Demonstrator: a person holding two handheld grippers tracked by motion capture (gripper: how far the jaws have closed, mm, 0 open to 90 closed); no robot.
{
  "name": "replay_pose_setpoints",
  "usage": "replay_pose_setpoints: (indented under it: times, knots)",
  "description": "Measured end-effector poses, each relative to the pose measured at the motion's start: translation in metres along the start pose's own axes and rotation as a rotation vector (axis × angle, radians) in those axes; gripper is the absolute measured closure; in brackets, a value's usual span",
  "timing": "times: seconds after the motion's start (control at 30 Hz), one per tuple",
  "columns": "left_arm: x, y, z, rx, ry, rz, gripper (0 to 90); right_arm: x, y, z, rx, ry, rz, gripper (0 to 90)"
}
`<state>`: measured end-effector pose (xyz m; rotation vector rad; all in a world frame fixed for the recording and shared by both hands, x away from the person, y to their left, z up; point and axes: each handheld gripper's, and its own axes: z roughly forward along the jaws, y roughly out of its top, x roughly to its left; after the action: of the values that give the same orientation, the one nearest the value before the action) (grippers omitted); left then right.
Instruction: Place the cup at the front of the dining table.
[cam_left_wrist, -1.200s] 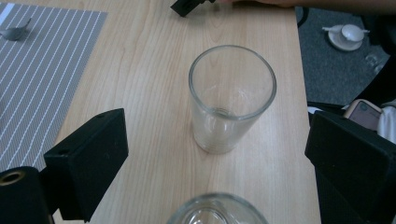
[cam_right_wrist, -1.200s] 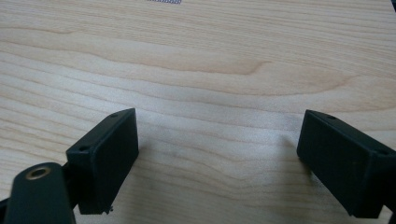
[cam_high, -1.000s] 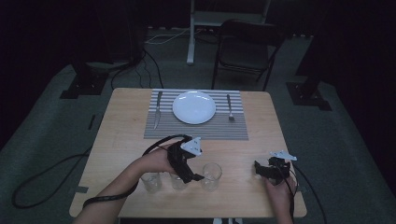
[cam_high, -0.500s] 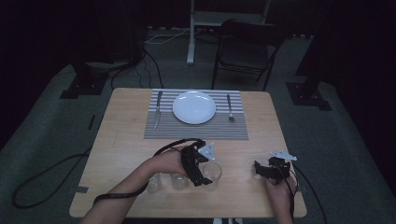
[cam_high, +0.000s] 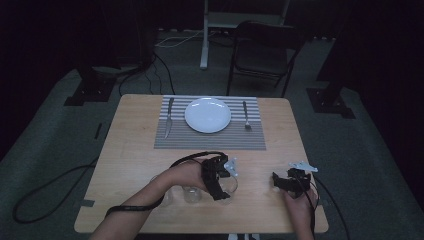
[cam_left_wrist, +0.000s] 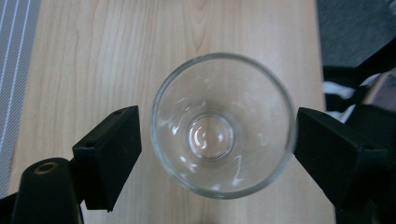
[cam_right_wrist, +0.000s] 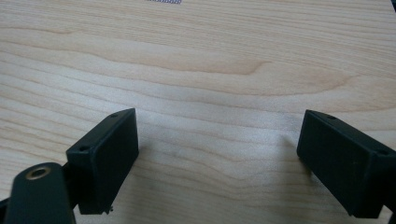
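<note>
Nowhere is any legible brand, label or writing to be made out; a thin strip of small dark marks at the top edge of the right gripper view is too blurred to be read. On the pale wooden surface (cam_high: 130, 145), a striped placemat (cam_high: 210, 136) is laid at the far side, with a white plate (cam_high: 208, 114) at its middle, a knife (cam_high: 168, 118) on one side of the plate and a fork (cam_high: 246, 116) on the other, both lengthwise toward the far edge. Near the front edge, the left claw (cam_high: 223, 183) is held over a clear glass (cam_left_wrist: 223, 124), which is seen from directly above in the left gripper view: it stands upright, mouth upward, its axis vertical, with the round base visible through the rim. The jaws are spread wide at either side of the glass; one is clearly apart from the rim and the other is very close to it, and contact cannot be told. Nothing is gripped. In the high view, two more glasses (cam_high: 191, 194) are dimly seen beside it under the left hand (cam_high: 187, 173), a detail not offered by the gripper view. The right claw (cam_high: 278, 181) is rested low near the front right of the surface, its jaws wide apart with bare wood grain between them. A dark chair (cam_high: 260, 52) is placed beyond the surface.
</note>
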<state>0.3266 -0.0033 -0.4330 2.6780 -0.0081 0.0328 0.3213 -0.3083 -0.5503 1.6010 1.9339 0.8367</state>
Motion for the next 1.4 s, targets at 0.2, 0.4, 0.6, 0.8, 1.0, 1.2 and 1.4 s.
replay_pose_setpoints:
  times: [0.2,0.4,0.6,0.8,1.0,1.2,1.4]
  knots:
    - [0.0,0.002,0.005,0.027,0.001,-0.016,23.1,0.0,0.0,0.0,0.0,0.0,0.0,12.4]
    - [0.0,0.004,0.01,0.025,-0.006,0.0,28.4,0.0,0.0,0.0,0.0,0.0,0.0,12.4]
    - [0.001,0.003,0.011,0.0,-0.001,0.005,28.8,0.0,0.0,0.0,0.0,0.0,0.0,12.4]
    - [-0.001,0.004,0.01,-0.026,0.0,0.013,28.9,0.0,0.0,0.0,-0.001,0.0,0.001,12.6]
    - [0.001,0.006,0.006,-0.039,0.01,0.028,29.0,0.0,0.0,0.0,-0.001,-0.001,0.001,12.6]
    - [0.007,0.008,-0.004,-0.057,0.024,0.008,29.0,0.0,0.0,0.0,0.0,0.0,0.002,12.6]
    - [0.013,0.008,-0.011,-0.057,0.06,-0.004,29.0,0.0,0.0,0.0,-0.001,0.0,0.001,12.6]
